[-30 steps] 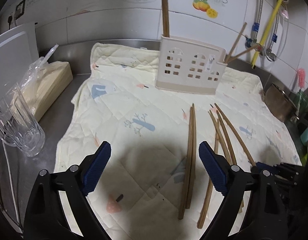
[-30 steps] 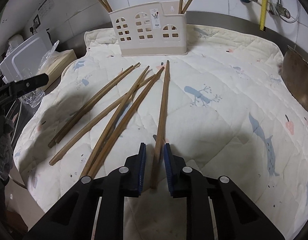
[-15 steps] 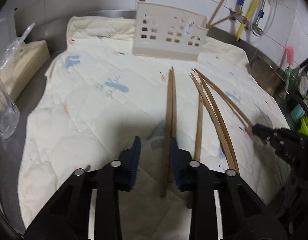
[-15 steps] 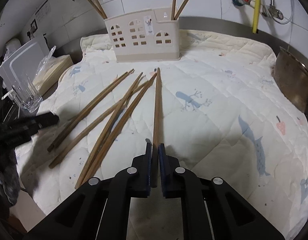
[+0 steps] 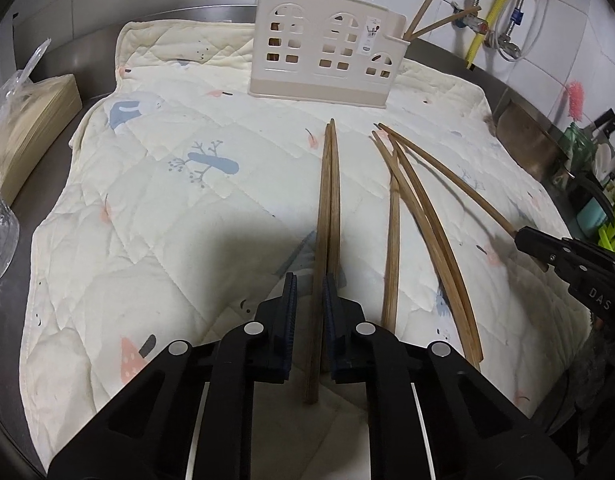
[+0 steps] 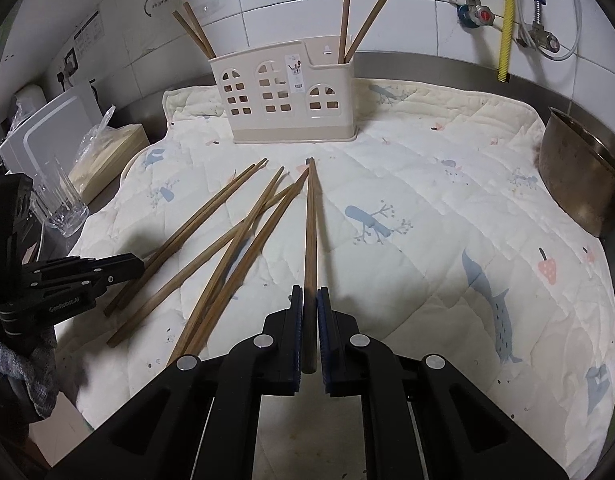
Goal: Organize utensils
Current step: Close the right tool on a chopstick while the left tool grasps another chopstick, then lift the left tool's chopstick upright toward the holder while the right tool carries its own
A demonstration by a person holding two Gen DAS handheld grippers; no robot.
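A beige utensil holder [image 5: 323,60] stands at the back of a quilted mat [image 5: 167,216], with chopsticks standing in it; it also shows in the right wrist view [image 6: 287,100]. My left gripper [image 5: 309,292] is shut on a pair of wooden chopsticks [image 5: 329,200] that point toward the holder. My right gripper [image 6: 309,304] is shut on one wooden chopstick [image 6: 310,220], seen held in the left wrist view [image 5: 447,172]. Several loose chopsticks [image 6: 227,240] lie on the mat between the two grippers. The left gripper appears at the left edge of the right wrist view [image 6: 119,268].
A clear glass [image 6: 59,204] and a bagged tan stack [image 6: 107,152] stand left of the mat. A metal bowl [image 6: 579,172] sits at the right edge. Pipes and a yellow hose [image 6: 505,20] run along the tiled wall.
My left gripper moved right over the pair of chopsticks and closed on them. My right gripper closed fully on its chopstick and drew up and back a little.
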